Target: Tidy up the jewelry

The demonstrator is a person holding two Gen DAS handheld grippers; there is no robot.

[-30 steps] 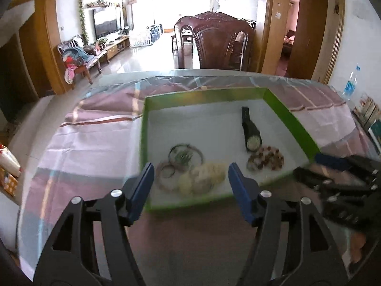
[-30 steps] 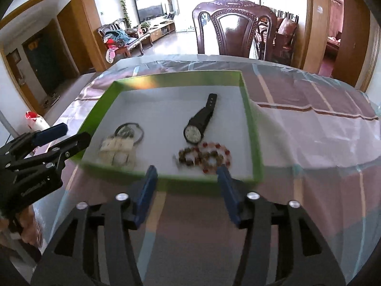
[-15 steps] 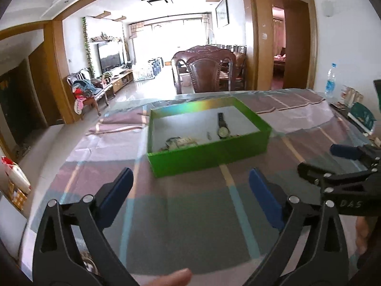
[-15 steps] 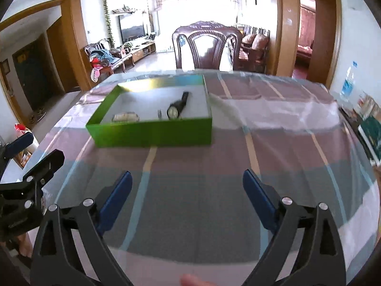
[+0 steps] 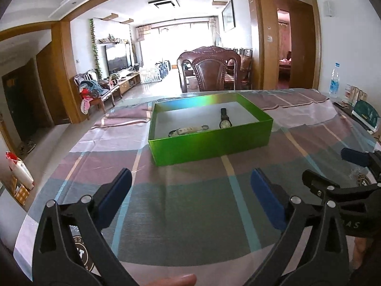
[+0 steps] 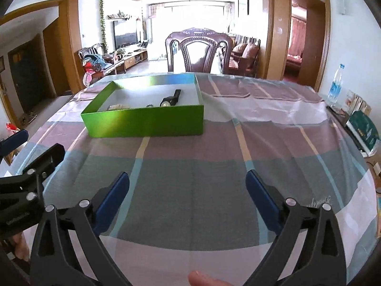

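A green box [image 5: 209, 140] stands on the checked tablecloth, also in the right wrist view [image 6: 145, 121]. Inside it lie a black wristwatch [image 5: 224, 119] [image 6: 169, 100], a pale beaded bracelet [image 5: 184, 131] [image 6: 117, 106] and a thin ring-like piece [image 5: 204, 126]; the box's front wall hides the rest. My left gripper [image 5: 190, 183] is open and empty, held back from the box's near side. My right gripper [image 6: 187, 187] is open and empty, to the right of the left one and just as far back.
A carved wooden chair [image 5: 209, 71] stands at the table's far side. A water bottle [image 5: 334, 83], small boxes and a green packet [image 5: 365, 115] sit at the right edge. The table's left edge [image 5: 71, 143] drops to the floor.
Both grippers have pulled back and down from over the box to well in front of it, and their jaws have opened wider. The jewelry stays in the box.
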